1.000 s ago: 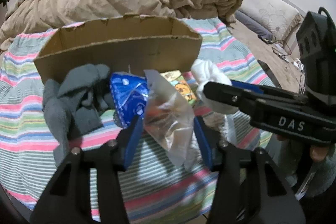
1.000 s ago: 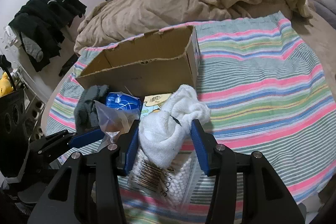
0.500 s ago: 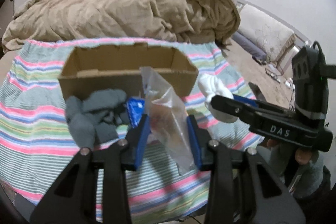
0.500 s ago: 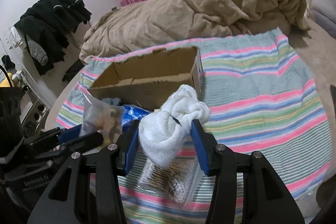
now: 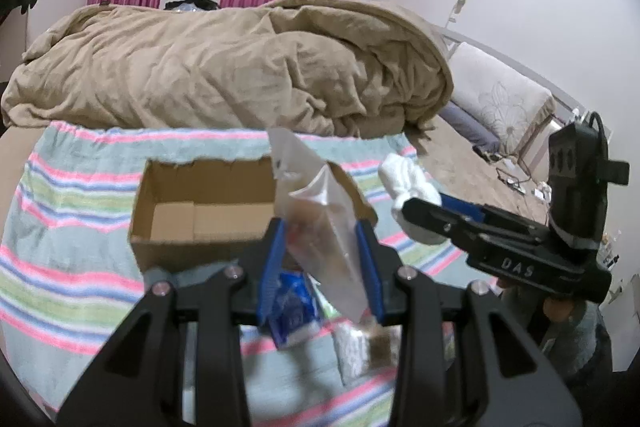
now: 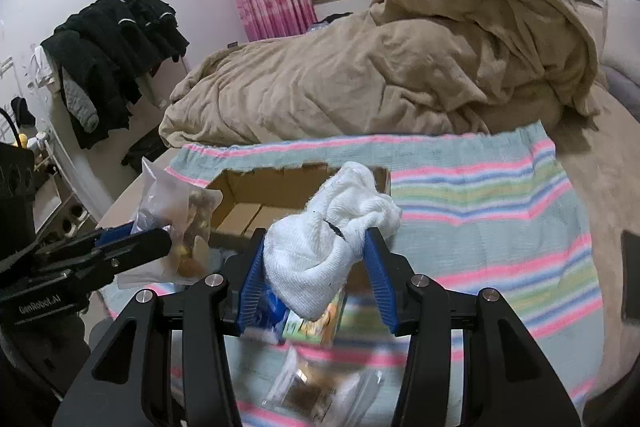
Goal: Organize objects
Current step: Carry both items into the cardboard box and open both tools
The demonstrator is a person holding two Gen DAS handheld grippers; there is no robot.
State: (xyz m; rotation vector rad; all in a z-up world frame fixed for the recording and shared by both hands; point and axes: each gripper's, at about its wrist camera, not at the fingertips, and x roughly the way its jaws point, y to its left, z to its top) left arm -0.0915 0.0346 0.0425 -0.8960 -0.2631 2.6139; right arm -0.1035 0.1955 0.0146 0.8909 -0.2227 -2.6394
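My left gripper [image 5: 320, 247] is shut on a clear plastic bag [image 5: 320, 223] with brownish contents and holds it above the near wall of an open cardboard box [image 5: 200, 211]; the bag also shows in the right wrist view [image 6: 176, 223]. My right gripper [image 6: 314, 259] is shut on a white cloth [image 6: 332, 235], lifted over the box's near edge [image 6: 280, 203]; the cloth also shows in the left wrist view [image 5: 408, 183]. The box looks empty inside.
The box stands on a striped blanket [image 5: 60, 267] on a bed. A blue packet [image 5: 292, 307], a colourful small box [image 6: 316, 323] and a cotton swab bag [image 6: 316, 383] lie below the grippers. A tan duvet [image 5: 224, 67] is heaped behind. Dark clothes [image 6: 108, 55] hang at left.
Both grippers have risen and moved toward the box, carrying the bag and the cloth. The box interior is now in view. The grey cloth has dropped out of sight.
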